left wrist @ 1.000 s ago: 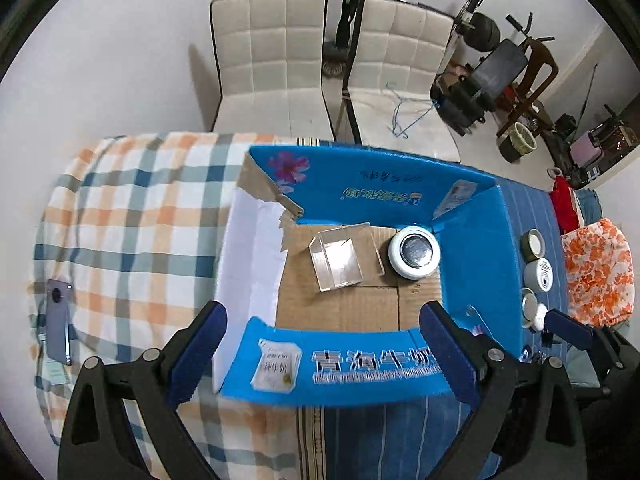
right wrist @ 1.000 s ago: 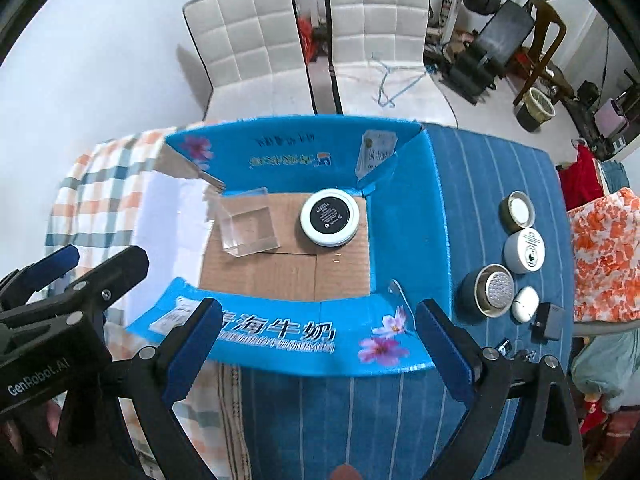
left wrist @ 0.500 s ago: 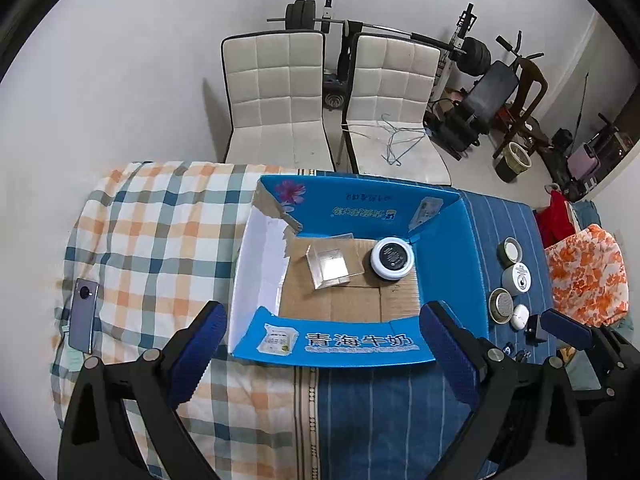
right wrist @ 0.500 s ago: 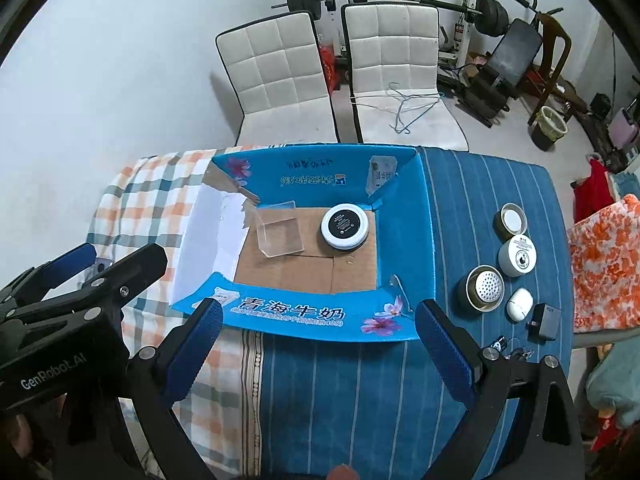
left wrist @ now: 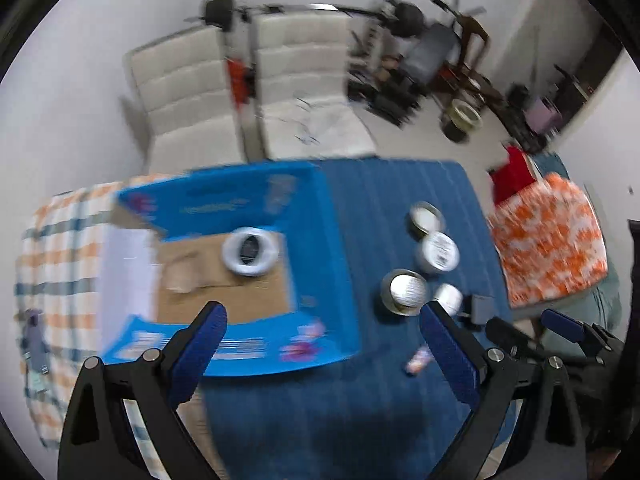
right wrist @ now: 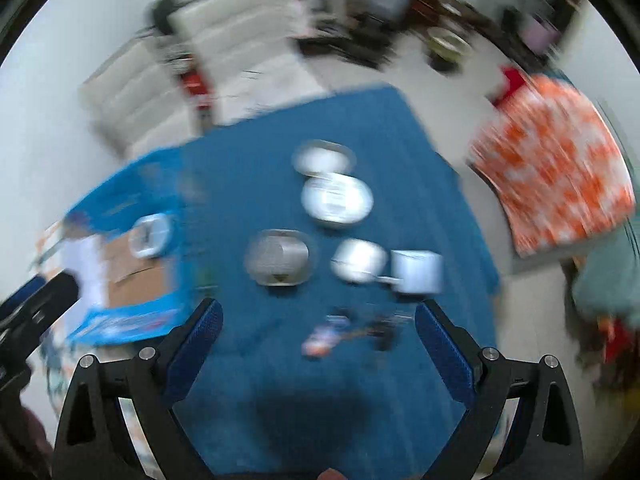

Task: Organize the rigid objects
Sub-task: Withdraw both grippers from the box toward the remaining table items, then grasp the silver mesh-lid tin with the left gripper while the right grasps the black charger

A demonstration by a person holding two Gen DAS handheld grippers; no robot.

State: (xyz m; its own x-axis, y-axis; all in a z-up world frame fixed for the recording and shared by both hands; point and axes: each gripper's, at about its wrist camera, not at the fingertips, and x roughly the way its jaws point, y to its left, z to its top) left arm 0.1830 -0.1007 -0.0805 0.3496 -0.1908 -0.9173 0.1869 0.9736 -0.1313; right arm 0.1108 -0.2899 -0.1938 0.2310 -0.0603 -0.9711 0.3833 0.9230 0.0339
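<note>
Both tools, left tool and right tool, gape empty; the tins (blurred) lie ahead of the right tool, well apart.

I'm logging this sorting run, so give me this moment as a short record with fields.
surface: blue striped cloth
container: open blue carton
in carton: round white jar
outside carton: four round tins and lids, loose beside it
left gripper: jaws open, empty
right gripper: jaws open, empty, aimed at the loose tins
image quality: motion blur in both views
</note>
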